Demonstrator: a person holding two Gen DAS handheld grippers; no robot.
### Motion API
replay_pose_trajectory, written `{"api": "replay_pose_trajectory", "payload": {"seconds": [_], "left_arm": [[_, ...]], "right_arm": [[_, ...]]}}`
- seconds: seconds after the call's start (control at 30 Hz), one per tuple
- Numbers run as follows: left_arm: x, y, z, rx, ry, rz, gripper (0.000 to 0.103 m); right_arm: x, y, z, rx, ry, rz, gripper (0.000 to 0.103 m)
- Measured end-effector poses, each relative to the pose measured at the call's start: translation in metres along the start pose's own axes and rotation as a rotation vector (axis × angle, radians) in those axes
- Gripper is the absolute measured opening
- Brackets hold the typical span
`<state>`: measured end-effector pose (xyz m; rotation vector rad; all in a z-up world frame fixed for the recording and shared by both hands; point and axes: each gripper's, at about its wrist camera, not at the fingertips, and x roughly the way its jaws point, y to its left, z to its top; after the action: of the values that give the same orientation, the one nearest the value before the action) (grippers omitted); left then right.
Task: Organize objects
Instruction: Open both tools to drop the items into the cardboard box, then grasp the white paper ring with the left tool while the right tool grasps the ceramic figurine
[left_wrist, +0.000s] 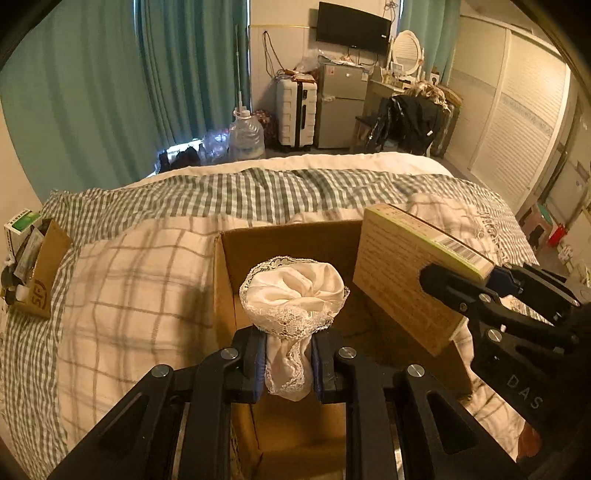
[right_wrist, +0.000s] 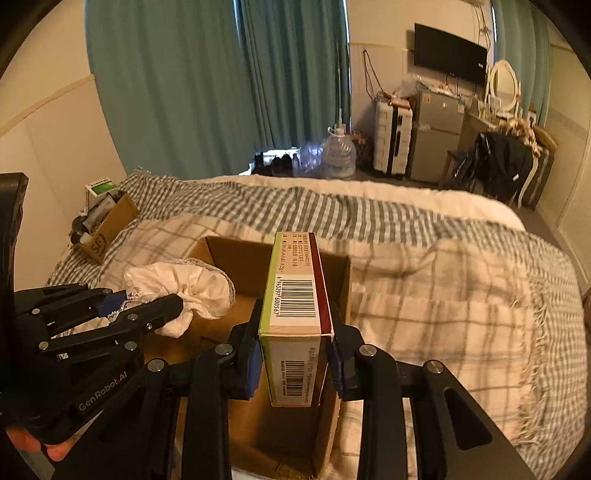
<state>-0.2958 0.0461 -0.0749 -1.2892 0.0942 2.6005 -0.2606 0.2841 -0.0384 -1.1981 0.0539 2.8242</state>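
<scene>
An open cardboard box (left_wrist: 288, 240) (right_wrist: 240, 251) sits on the bed in front of both grippers. My left gripper (left_wrist: 288, 356) is shut on a white lace-trimmed cloth (left_wrist: 293, 291), bunched and held above the box's inside; it also shows in the right wrist view (right_wrist: 192, 284). My right gripper (right_wrist: 295, 362) is shut on a flat packaged carton with barcodes (right_wrist: 299, 295), held upright on edge over the box. In the left wrist view the carton (left_wrist: 406, 273) and the right gripper (left_wrist: 480, 284) hang over the box's right side.
The bed has a plaid blanket (left_wrist: 129, 288) and a green checked quilt (right_wrist: 369, 214). A small cardboard box (left_wrist: 44, 269) of items sits at the far left by the wall. Beyond the bed are a water jug (left_wrist: 245, 138), suitcase (left_wrist: 295, 112) and a small fridge (left_wrist: 341, 105).
</scene>
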Motion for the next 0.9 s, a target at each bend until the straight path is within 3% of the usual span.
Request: {"api": "replay_pose_trajectory", "payload": {"seconds": [0.07,0.13,0.2,0.33,0.47,0.7,0.9], "left_arm": [[0.002,0.001,-0.001,-0.011,0.010,-0.017,0.023],[-0.002,0.002,-0.001,-0.020,0.015,-0.019,0.032],[-0.013,0.000,-0.001,-0.027,0.006,-0.021,0.063],[-0.046,-0.005,0.000,-0.016,-0.037,-0.004,0.079],[-0.089,-0.005,-0.010,-0.035,-0.072,0.018,0.096],[-0.158,-0.002,-0.045,-0.088,-0.126,0.034,0.103],[-0.184,-0.006,-0.084,-0.094,-0.136,0.062,0.103]], "right_arm": [[-0.004,0.000,-0.003,-0.004,-0.011,-0.006,0.029],[-0.018,-0.003,-0.001,0.001,-0.045,-0.010,0.035],[-0.036,-0.006,0.003,0.014,-0.079,-0.013,0.062],[-0.080,-0.003,0.008,-0.003,-0.131,-0.041,0.065],[-0.130,-0.001,0.005,-0.024,-0.168,-0.074,0.074],[-0.209,0.004,-0.021,-0.031,-0.199,-0.114,0.089],[-0.241,0.015,-0.061,-0.084,-0.184,-0.133,0.091]]}}
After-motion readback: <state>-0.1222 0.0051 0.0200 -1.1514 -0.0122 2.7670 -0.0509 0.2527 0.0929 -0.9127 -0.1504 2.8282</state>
